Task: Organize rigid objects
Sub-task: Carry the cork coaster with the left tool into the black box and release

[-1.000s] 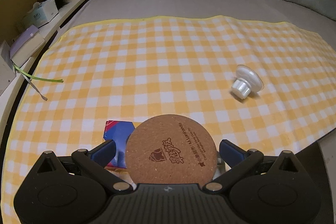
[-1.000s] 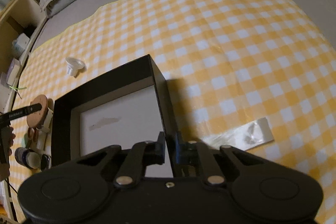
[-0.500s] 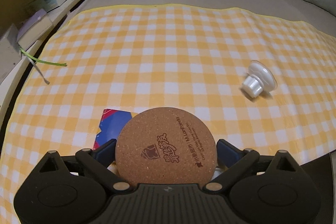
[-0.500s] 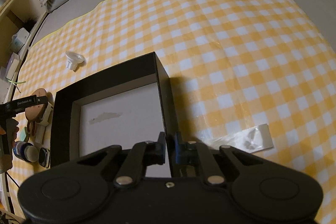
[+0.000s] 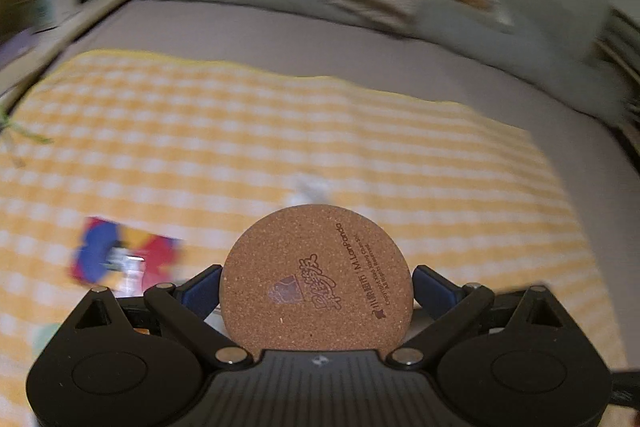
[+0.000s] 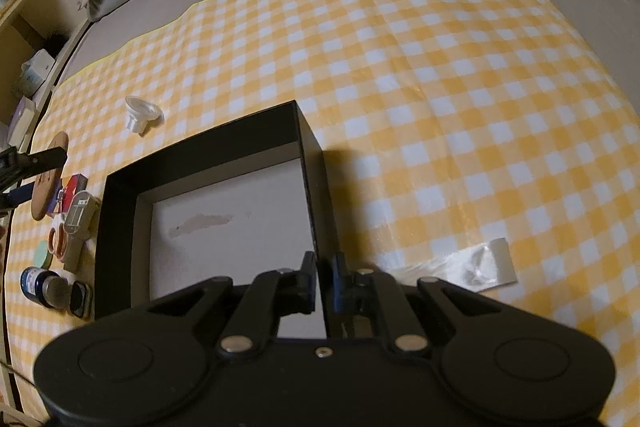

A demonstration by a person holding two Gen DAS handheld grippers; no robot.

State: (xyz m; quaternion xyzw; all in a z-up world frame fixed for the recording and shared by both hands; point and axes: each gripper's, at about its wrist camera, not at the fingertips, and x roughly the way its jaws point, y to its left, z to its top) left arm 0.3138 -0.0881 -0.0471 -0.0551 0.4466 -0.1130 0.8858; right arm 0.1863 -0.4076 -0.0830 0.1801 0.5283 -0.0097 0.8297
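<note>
Left wrist view: the picture is smeared with motion. The left gripper (image 5: 316, 285) is spread wide, its blue pads pressed on either edge of one round cork coaster (image 5: 316, 277), held clear of the cloth. A second ago the coaster sat low over the coloured card (image 5: 120, 261); now that card has slid out to 9 o'clock of the coaster and the checked cloth (image 5: 280, 131) lies further below. My reading: the pick is done and the carry toward the box has begun. One whitish blur shows at 12 o'clock of the coaster; too smeared to name.

Right wrist view: nothing has shifted here. The right gripper (image 6: 322, 281) is nearly closed, pinching the right-hand wall of the black box (image 6: 120, 227), one finger inside and one outside, seemingly steadying it. The box floor is bare, so the sorting looks barely started.

Count in this view:
- one box
- one white funnel-shaped piece (image 6: 140, 115), at 11 o'clock of the box
- one coaster, at 9 o'clock, in the left gripper
- a cluster of perhaps six small items (image 6: 68, 239) along the box's left wall, exact number uncertain
- one clear wrapper (image 6: 476, 269), at 3 o'clock
</note>
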